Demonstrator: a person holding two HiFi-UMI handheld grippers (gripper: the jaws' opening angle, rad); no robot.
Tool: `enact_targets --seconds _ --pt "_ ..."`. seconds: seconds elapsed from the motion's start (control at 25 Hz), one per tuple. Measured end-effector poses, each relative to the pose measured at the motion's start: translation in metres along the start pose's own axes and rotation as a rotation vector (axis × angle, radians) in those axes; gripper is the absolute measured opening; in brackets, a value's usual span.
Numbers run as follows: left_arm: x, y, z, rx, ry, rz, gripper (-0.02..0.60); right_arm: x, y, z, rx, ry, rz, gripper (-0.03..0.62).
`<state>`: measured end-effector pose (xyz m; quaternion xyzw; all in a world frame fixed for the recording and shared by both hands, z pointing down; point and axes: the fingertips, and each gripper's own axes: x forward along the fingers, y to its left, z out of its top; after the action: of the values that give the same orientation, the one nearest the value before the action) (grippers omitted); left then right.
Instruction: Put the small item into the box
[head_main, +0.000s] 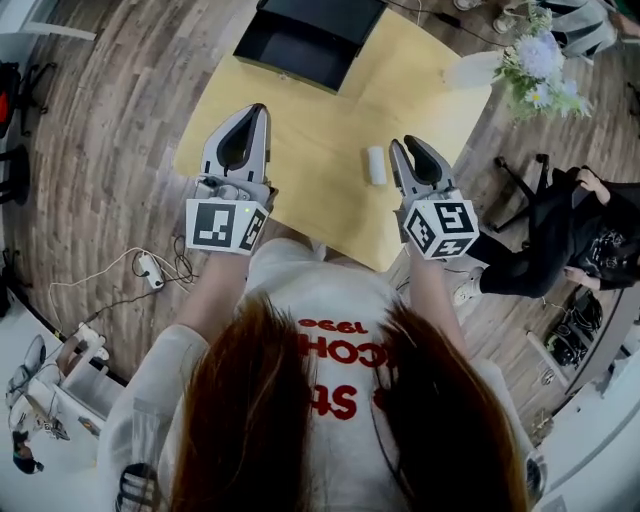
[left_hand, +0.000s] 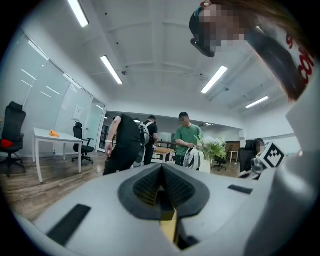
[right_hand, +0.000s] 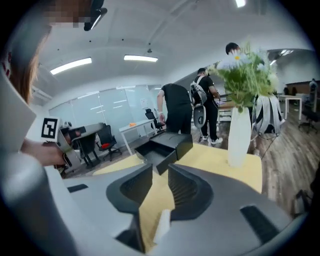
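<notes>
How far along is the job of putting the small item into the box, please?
Nothing is done yet: the item lies on the table, outside the open box. In hand: the right hand-held gripper is beside the item, jaws apart, not gripping. Left: grasp it, carry it over and drop it in the box.

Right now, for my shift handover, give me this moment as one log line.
left gripper: shut, empty | right gripper: open, empty | small white item: on table, ungripped | black box: open, far end
</notes>
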<state>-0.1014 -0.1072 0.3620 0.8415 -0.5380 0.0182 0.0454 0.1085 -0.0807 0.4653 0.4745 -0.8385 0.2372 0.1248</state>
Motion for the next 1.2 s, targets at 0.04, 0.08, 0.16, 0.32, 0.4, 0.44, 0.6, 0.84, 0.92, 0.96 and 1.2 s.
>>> enact_targets --seconds 0.04,0.08,0.16,0.32,0.4,0.44,0.6,0.84,0.92,0.96,1.2 --pt "0.001 0.002 -0.004 -0.004 0.011 -0.005 0.006 0.007 -0.003 -0.014 0.007 0.039 -0.013 0.102" --pt "0.002 0.003 -0.007 -0.008 0.021 -0.009 0.006 0.013 -0.005 -0.029 0.012 0.078 -0.025 0.111" --pt "0.003 0.007 -0.014 -0.014 0.038 -0.013 0.006 0.025 -0.009 -0.056 0.018 0.153 -0.046 0.130" --pt "0.005 0.012 -0.026 -0.023 0.070 -0.026 0.008 0.041 -0.010 -0.099 0.000 0.279 -0.065 0.166" --pt "0.006 0.015 -0.031 -0.027 0.085 -0.033 0.008 0.047 -0.007 -0.116 -0.022 0.336 -0.069 0.186" --pt "0.006 0.016 -0.033 -0.029 0.092 -0.035 0.008 0.049 -0.006 -0.124 -0.030 0.362 -0.073 0.200" --pt "0.005 0.015 -0.041 -0.030 0.117 -0.054 0.008 0.056 -0.003 -0.144 -0.058 0.435 -0.103 0.253" --pt "0.007 0.018 -0.044 -0.032 0.132 -0.062 0.006 0.058 -0.005 -0.144 -0.085 0.447 -0.140 0.258" --pt "0.007 0.019 -0.044 -0.031 0.133 -0.061 0.008 0.057 -0.006 -0.143 -0.083 0.448 -0.147 0.251" --pt "0.007 0.019 -0.044 -0.030 0.132 -0.061 0.008 0.057 -0.007 -0.143 -0.082 0.447 -0.151 0.228" --pt "0.006 0.022 -0.039 -0.025 0.119 -0.058 0.006 0.056 -0.002 -0.127 -0.080 0.395 -0.139 0.146"
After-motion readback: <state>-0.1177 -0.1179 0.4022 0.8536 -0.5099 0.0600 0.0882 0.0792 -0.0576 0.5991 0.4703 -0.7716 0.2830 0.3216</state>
